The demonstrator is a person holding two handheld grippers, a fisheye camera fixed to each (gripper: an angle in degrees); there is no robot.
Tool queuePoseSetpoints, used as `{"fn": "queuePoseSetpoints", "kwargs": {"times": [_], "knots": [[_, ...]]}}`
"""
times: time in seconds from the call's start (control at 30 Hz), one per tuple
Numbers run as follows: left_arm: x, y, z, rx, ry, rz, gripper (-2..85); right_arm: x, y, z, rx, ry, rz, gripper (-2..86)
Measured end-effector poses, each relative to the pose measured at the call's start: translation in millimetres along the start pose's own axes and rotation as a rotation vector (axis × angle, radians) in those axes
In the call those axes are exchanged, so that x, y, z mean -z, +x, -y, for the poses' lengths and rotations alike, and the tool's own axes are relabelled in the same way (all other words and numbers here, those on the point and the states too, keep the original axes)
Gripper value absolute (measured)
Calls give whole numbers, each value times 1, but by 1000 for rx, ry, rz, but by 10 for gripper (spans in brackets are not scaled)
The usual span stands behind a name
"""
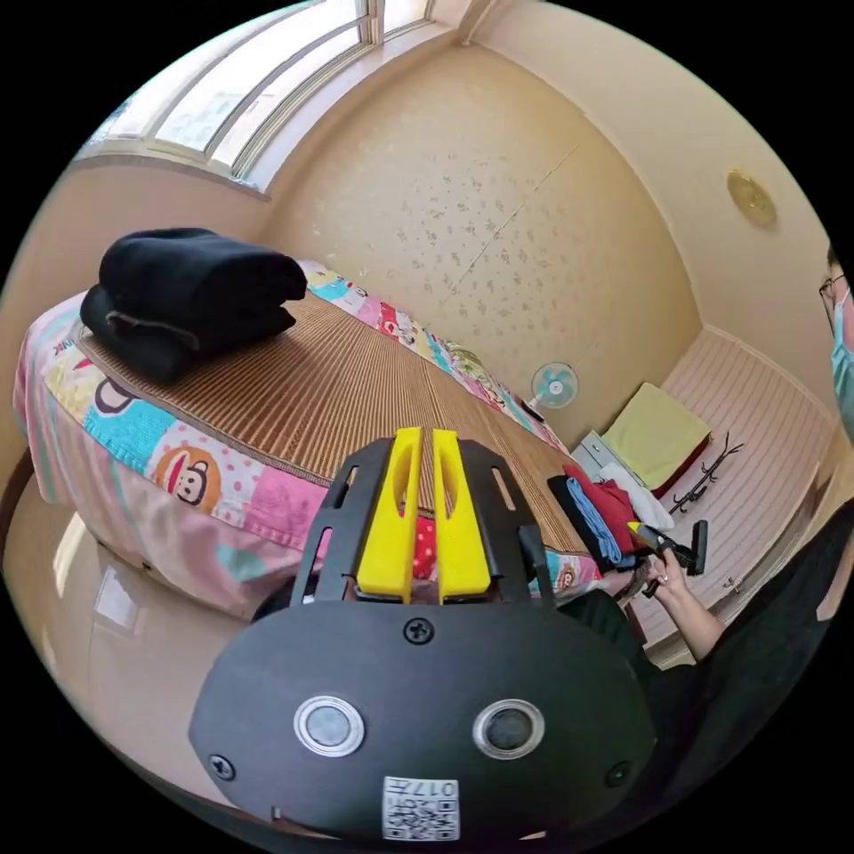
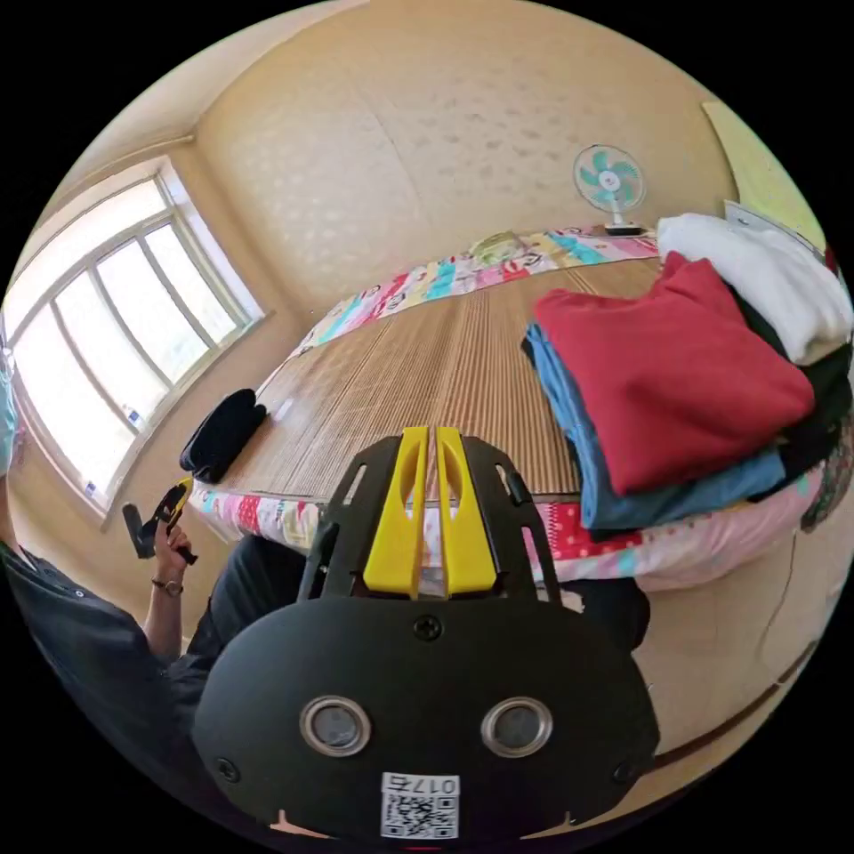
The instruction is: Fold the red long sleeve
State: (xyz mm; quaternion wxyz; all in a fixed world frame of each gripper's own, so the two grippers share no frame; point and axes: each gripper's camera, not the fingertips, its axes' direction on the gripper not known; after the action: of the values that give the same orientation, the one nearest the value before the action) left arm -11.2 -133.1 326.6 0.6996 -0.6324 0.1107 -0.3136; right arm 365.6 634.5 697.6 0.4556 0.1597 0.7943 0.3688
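Red long sleeve [image 2: 672, 378], folded, lies atop a pile at my bed's [image 2: 427, 365] near corner, on a blue garment [image 2: 623, 498], with a white one [image 2: 765, 267] just behind. My right gripper [image 2: 425, 445] hovers before the bed edge, jaws together, holding nothing; my left gripper [image 1: 425, 445] likewise, jaws closed and empty, facing the mat. Folded black clothes [image 1: 191, 289] sit at the bed's far end. A fan [image 2: 609, 182] stands beyond.
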Motion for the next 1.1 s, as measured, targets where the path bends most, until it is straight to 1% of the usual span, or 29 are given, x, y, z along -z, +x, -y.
{"fn": "queuePoseSetpoints", "kwargs": {"times": [0.1, 0.17, 0.23, 0.33, 0.4, 0.43, 0.53, 0.57, 0.6, 0.63, 0.67, 0.7, 0.73, 0.77, 0.8, 0.87, 0.93, 1.0, 1.07, 1.1], "knots": [[-11, 14, -40, 48, -36, -82, 32, 55, 31, -12, -142, 137, -205, 56], [-12, 22, -54, 54, -42, -105, 35, 65, 47, -15, -199, 165, -258, 73], [-12, 32, -62, 38, -59, -130, 39, 56, 62, -13, -223, 145, -256, 80], [-10, 49, -63, -27, -91, -145, 44, 10, 81, -9, -293, 18, -217, 55], [-8, 57, -62, -58, -124, -137, 47, -33, 71, -5, -317, -84, -234, 23], [-5, 61, -62, -75, -136, -122, 48, -37, 62, -3, -312, -77, -245, 20], [3, 70, -70, -109, -143, -102, 48, -33, -7, 14, -210, 63, -278, 9], [4, 70, -72, -107, -146, -101, 48, -23, -38, 21, -161, 150, -217, 7], [4, 71, -77, -100, -150, -95, 48, -11, -72, 27, -57, 252, -59, 7], [2, 73, -81, -97, -154, -88, 47, -5, -91, 29, 17, 301, 56, 7], [0, 74, -83, -97, -158, -85, 47, 2, -133, 35, 126, 354, 208, 7], [-4, 78, -87, -103, -170, -80, 46, 1, -182, 39, 223, 352, 244, 7], [-11, 82, -89, -113, -188, -74, 46, -3, -207, 40, 282, 336, 244, 8], [-14, 84, -89, -117, -200, -73, 46, -15, -254, 36, 403, 276, 221, 9], [-21, 89, -90, -130, -223, -73, 46, -31, -287, 26, 465, 218, 152, 11], [-27, 98, -91, -159, -244, -65, 46, -52, -304, 4, 473, 161, 85, 14], [-32, 109, -96, -212, -275, -18, 46, -66, -285, -16, 407, 122, 66, 21], [-36, 113, -102, -247, -300, 50, 47, -74, -222, -34, 180, 87, -14, 48], [-41, 115, -109, -274, -317, 111, 48, -59, -174, -39, 46, 98, -69, 72], [-46, 114, -112, -282, -325, 133, 48, -41, -147, -39, -17, 120, -126, 79]]}}
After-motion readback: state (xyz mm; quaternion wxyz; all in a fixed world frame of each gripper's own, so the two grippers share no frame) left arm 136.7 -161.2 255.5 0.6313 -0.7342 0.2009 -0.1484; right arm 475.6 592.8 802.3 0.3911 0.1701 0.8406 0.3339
